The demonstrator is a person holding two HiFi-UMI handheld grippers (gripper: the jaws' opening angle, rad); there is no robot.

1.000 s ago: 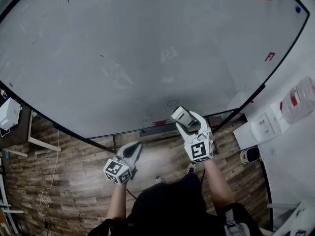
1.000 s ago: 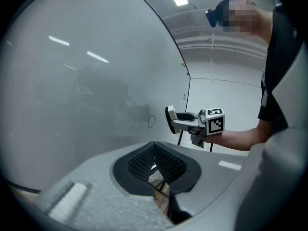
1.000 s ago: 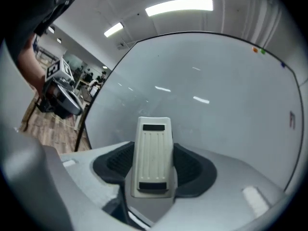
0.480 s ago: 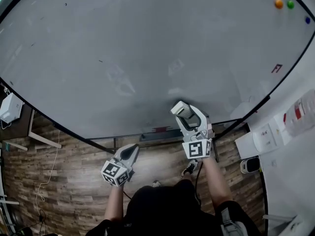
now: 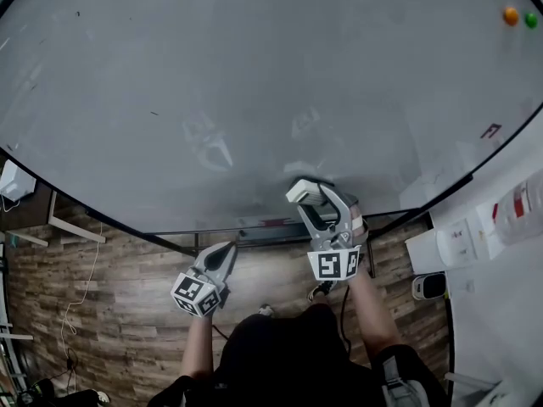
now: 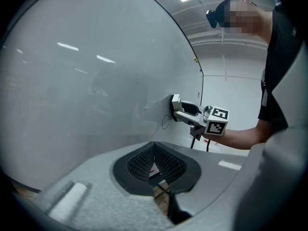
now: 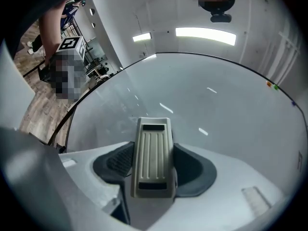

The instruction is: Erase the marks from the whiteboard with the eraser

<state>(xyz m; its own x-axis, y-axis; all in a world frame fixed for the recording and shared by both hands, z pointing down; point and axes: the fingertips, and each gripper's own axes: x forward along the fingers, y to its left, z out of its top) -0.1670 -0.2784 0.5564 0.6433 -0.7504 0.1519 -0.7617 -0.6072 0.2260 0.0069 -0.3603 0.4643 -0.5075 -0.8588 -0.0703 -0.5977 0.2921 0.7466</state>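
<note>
The whiteboard [image 5: 254, 83] fills the head view, with faint smudges and a small drawn circle [image 6: 165, 121] near its lower edge. My right gripper [image 5: 316, 200] is shut on a beige ribbed eraser [image 7: 154, 155], which it holds against the board right beside that circle. In the left gripper view the eraser [image 6: 175, 102] touches the board just above the circle. My left gripper [image 5: 222, 255] hangs low in front of the floor, away from the board, shut with nothing between its pads [image 6: 166, 162]. A tiny dark mark [image 5: 153, 113] and a red mark [image 5: 490, 131] also show on the board.
Orange [image 5: 510, 15] and green [image 5: 531, 20] magnets stick at the board's top right. A red marker [image 5: 273, 224] lies on the ledge under the board. A white box [image 5: 15, 182] sits at the left, wall sockets [image 5: 450, 248] at the right, wooden floor [image 5: 110, 287] below.
The right gripper has carried the eraser up against the board, closing on the small circle. The left gripper has stayed low and shut.
</note>
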